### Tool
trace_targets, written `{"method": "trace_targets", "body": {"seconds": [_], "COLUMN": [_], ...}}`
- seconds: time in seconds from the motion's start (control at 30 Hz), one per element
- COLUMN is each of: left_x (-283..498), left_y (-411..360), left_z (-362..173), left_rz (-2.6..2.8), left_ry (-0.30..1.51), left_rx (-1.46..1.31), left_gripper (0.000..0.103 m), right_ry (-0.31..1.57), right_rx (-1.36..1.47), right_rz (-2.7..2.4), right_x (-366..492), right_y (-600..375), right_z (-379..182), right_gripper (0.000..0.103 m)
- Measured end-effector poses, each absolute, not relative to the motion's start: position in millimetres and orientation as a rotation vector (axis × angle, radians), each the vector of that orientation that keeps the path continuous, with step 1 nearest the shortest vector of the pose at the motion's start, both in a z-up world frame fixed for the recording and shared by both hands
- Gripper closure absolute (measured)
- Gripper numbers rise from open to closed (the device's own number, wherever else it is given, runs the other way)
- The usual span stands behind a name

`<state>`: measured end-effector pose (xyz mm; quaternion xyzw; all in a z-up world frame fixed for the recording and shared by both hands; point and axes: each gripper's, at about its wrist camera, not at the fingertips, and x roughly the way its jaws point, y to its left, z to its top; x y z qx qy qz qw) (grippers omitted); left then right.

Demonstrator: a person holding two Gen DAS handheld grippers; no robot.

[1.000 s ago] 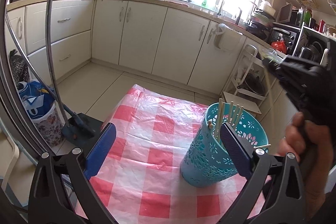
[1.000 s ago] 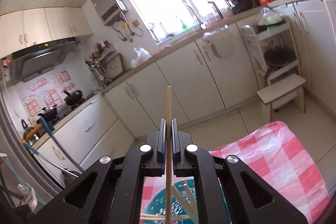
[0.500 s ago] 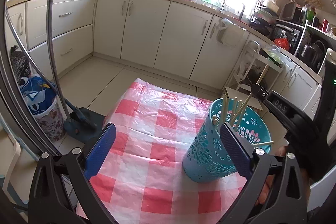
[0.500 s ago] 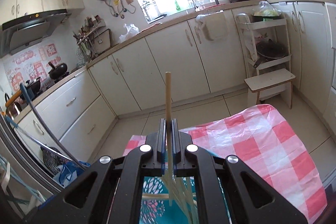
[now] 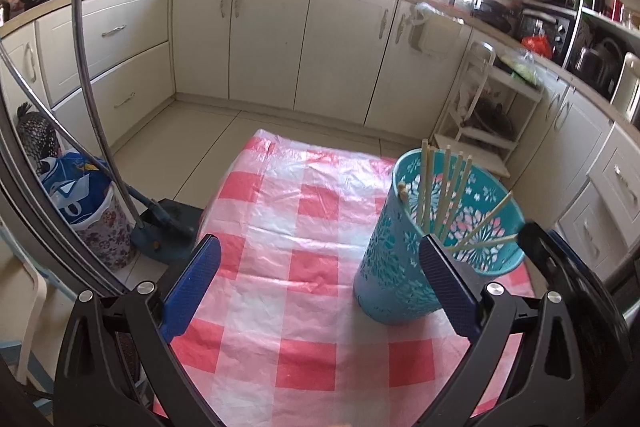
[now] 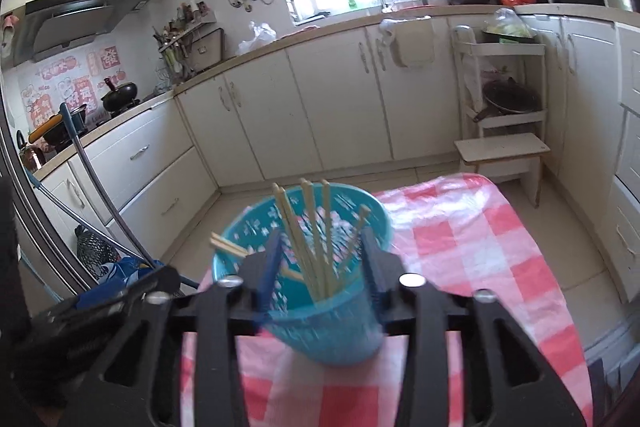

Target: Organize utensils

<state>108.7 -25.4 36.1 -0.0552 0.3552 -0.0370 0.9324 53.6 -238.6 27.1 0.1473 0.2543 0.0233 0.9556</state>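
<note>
A teal cut-out utensil holder [image 5: 404, 259] stands on the red and white checked tablecloth [image 5: 304, 267], holding several wooden chopsticks [image 5: 444, 195]. My left gripper [image 5: 320, 283] is open and empty, low over the cloth, its right finger in front of the holder. In the right wrist view the holder [image 6: 320, 323] and its chopsticks [image 6: 316, 235] sit close between my open, empty right gripper [image 6: 318, 259] fingers. The right gripper's edge shows at the right of the left wrist view.
The table stands in a kitchen with cream cabinets [image 5: 304, 39] behind it. A mop and dustpan [image 5: 160, 227] and a bin with a blue bag [image 5: 80, 203] stand on the floor to the left. A white step stool [image 6: 504, 155] is at the far right.
My right gripper held a chopstick upright over the holder. It has opened and let it go into the holder, and has come lower. My left gripper stays open.
</note>
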Motion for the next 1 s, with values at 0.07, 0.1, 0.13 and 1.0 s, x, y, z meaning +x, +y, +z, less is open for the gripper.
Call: {"method": "trace_targets", "body": {"seconds": [0.07, 0.1, 0.13, 1.0], "left_x": [109.2, 108.4, 106.0, -181.5], "left_y": [-30.0, -33.2, -36.7, -44.1], "left_z": [34.0, 32.4, 31.1, 83.7], "left_rz": [-0.066, -0.063, -0.066, -0.027], "left_ry": [0.750, 0.758, 0.757, 0.761], "left_rx": [-0.084, -0.065, -0.045, -0.010], "left_gripper": [0.008, 0.008, 0.008, 0.008], "right_ry": [0.547, 0.573, 0.597, 0.719], "right_rx": [0.290, 0.287, 0.290, 0.246], "right_rz": [0.018, 0.003, -0.009, 0.031], "right_x": [34.6, 25.1, 18.0, -214.8], "right_y": [-240.8, -242.2, -243.2, -240.5], "right_z": [18.2, 12.0, 8.1, 64.8], "right_gripper": [0.029, 0.028, 0.024, 0.007]}}
